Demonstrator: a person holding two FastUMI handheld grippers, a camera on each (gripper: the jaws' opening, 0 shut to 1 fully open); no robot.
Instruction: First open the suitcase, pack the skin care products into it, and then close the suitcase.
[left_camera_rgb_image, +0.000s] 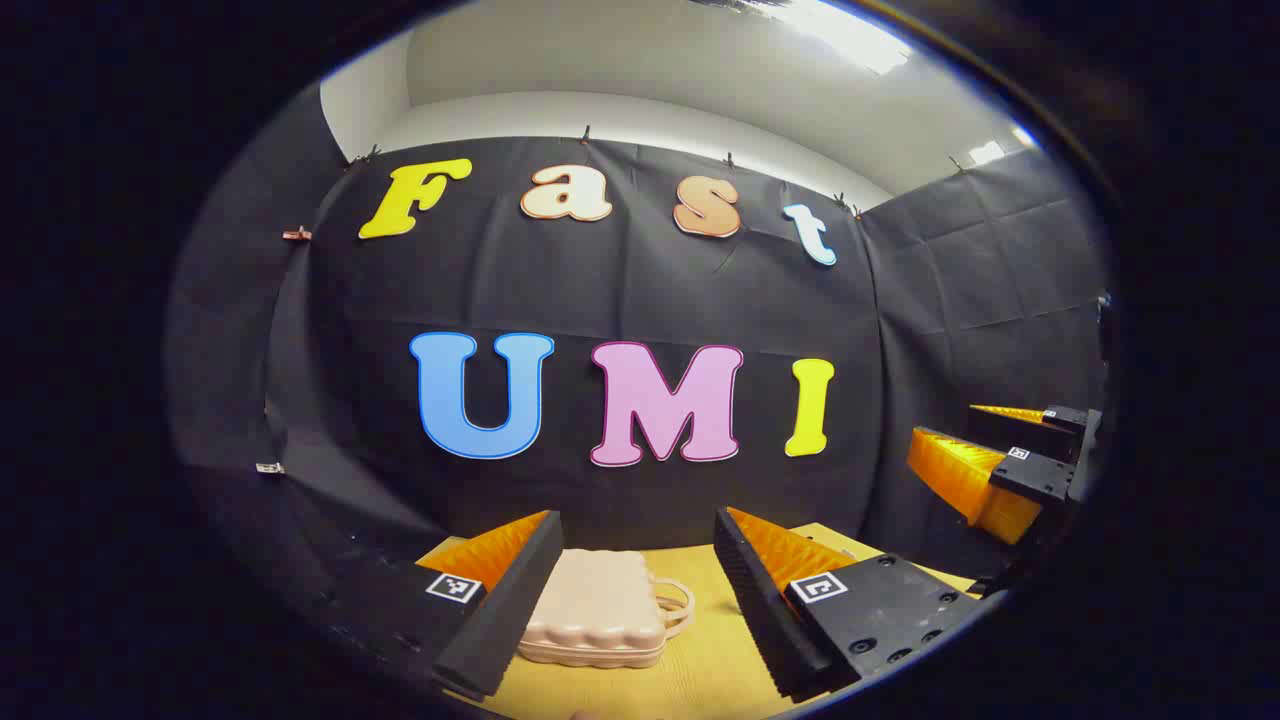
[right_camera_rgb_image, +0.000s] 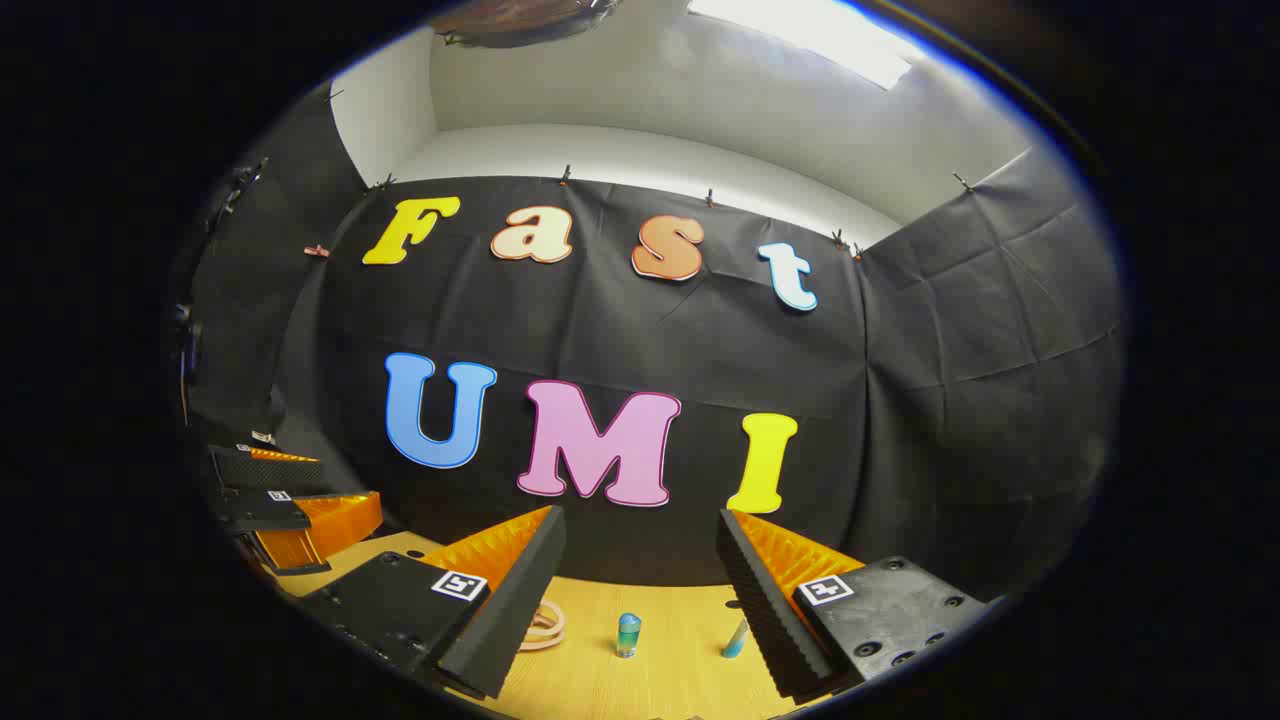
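The left tongs (left_camera_rgb_image: 635, 590) are held spread and empty above the closed suitcase (left_camera_rgb_image: 595, 610), which lies flat on the counter (left_camera_rgb_image: 720, 650). The right tongs (right_camera_rgb_image: 640, 600) are spread too, facing a small bottle (right_camera_rgb_image: 628, 635). The lid seam beside the handle (left_camera_rgb_image: 675, 605) should be approached low and squarely.

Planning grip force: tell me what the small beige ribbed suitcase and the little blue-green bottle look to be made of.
Small beige ribbed suitcase: probably hard moulded plastic with a matte finish; its ridged shell holds crisp ribs, and the loop handle looks like the same material. Little blue-green bottle: likely clear plastic or glass, since its tinted body looks translucent with a paler cap; too small to tell which.
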